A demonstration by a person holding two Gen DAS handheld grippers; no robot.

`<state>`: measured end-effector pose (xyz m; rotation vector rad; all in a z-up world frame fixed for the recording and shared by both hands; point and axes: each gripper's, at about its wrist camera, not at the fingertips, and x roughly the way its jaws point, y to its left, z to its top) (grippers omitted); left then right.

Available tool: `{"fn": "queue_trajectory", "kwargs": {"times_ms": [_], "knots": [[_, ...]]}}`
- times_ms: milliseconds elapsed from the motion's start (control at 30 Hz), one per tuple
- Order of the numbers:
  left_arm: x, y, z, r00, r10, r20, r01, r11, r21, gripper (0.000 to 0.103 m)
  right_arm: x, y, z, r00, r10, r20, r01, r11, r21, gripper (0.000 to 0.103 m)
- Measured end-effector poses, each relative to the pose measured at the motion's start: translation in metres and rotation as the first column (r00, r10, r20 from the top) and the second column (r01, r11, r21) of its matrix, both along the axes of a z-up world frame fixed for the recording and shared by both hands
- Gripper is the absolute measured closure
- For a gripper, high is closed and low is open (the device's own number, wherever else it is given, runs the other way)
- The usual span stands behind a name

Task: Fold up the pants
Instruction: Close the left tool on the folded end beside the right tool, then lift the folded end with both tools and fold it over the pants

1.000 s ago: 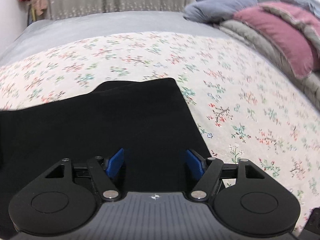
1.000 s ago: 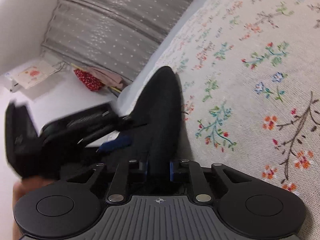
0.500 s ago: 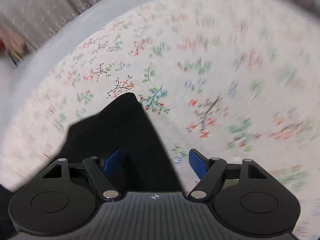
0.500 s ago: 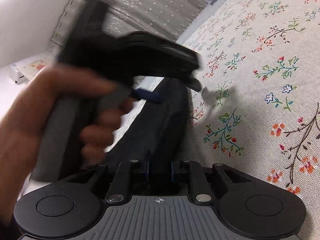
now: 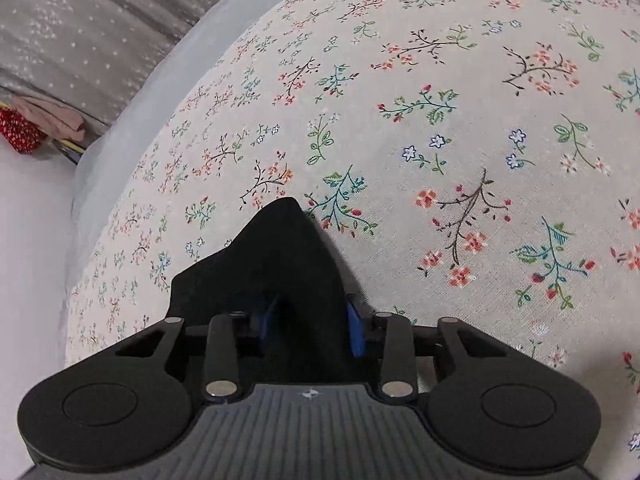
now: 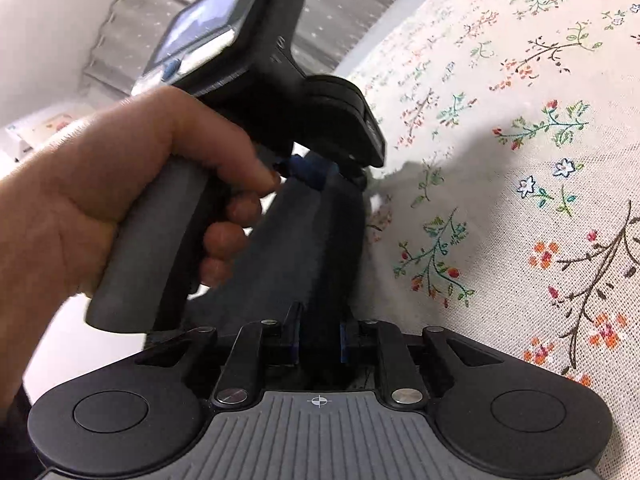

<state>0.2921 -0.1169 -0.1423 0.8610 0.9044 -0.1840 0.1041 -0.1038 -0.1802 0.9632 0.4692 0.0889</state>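
Pants (image 5: 276, 264) between both tools, right tool (image 6: 319, 340) clamping fabric, left tool (image 5: 310, 326) closing around fabric.

One pair of black pants (image 5: 280, 264), two grippers, one floral bedspread (image 5: 460, 120)

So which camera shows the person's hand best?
The right wrist view: the hand fills its left side, gripping the left tongs' handle. The left wrist view shows no hand.
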Motion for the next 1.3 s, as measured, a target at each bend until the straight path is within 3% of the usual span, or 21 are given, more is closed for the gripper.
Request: {"fn": "queue_trajectory", "kwargs": {"times_ms": [233,367,533,633,733,967,1000,1067,1133,1200,1300], "knots": [[-0.002,0.007,0.009,0.999,0.033,0.002,-0.032,0.993,-0.11,0.095,-0.001,0.006,0.004,1.0,-0.012,0.004,0.012,1.0,-0.024,0.089],[0.004,0.027,0.043,0.994,0.104,-0.03,-0.108,0.948,-0.3,0.097,-0.011,0.004,0.025,0.999,-0.015,0.042,0.018,0.997,-0.074,0.091],[-0.004,0.035,0.093,0.989,0.133,-0.071,-0.15,0.843,-0.516,0.097,-0.029,-0.01,0.061,0.998,-0.021,0.059,0.03,0.988,-0.152,0.091],[-0.019,0.02,0.115,0.99,0.121,-0.072,-0.14,0.787,-0.601,0.097,-0.046,-0.032,0.083,0.997,-0.046,0.06,0.056,0.982,-0.182,0.091],[-0.032,-0.001,0.13,0.988,0.121,-0.097,-0.155,0.709,-0.688,0.097,-0.059,-0.061,0.098,0.996,-0.077,0.038,0.083,0.975,-0.206,0.091],[-0.05,-0.058,0.115,0.983,0.103,-0.15,-0.182,0.534,-0.826,0.097,-0.084,-0.135,0.126,0.993,-0.086,-0.077,0.052,0.927,-0.371,0.091],[-0.049,-0.065,0.108,0.981,0.1,-0.166,-0.194,0.52,-0.832,0.097,-0.08,-0.135,0.123,0.992,-0.094,-0.081,0.054,0.917,-0.395,0.091],[-0.046,-0.075,0.093,0.978,0.086,-0.192,-0.208,0.53,-0.822,0.097,-0.085,-0.146,0.109,0.99,-0.106,-0.09,0.059,0.906,-0.419,0.091],[-0.042,-0.081,0.08,0.973,0.07,-0.22,-0.222,0.549,-0.806,0.097,-0.093,-0.152,0.09,0.988,-0.109,-0.105,0.06,0.919,-0.389,0.091],[-0.04,-0.079,0.075,0.975,0.048,-0.216,-0.206,0.557,-0.804,0.096,-0.093,-0.144,0.088,0.989,-0.104,-0.102,0.057,0.919,-0.391,0.091],[-0.034,-0.071,0.081,0.977,0.021,-0.214,-0.19,0.551,-0.813,0.096,-0.091,-0.118,0.103,0.995,-0.084,-0.05,0.043,0.831,-0.555,0.091]]}}
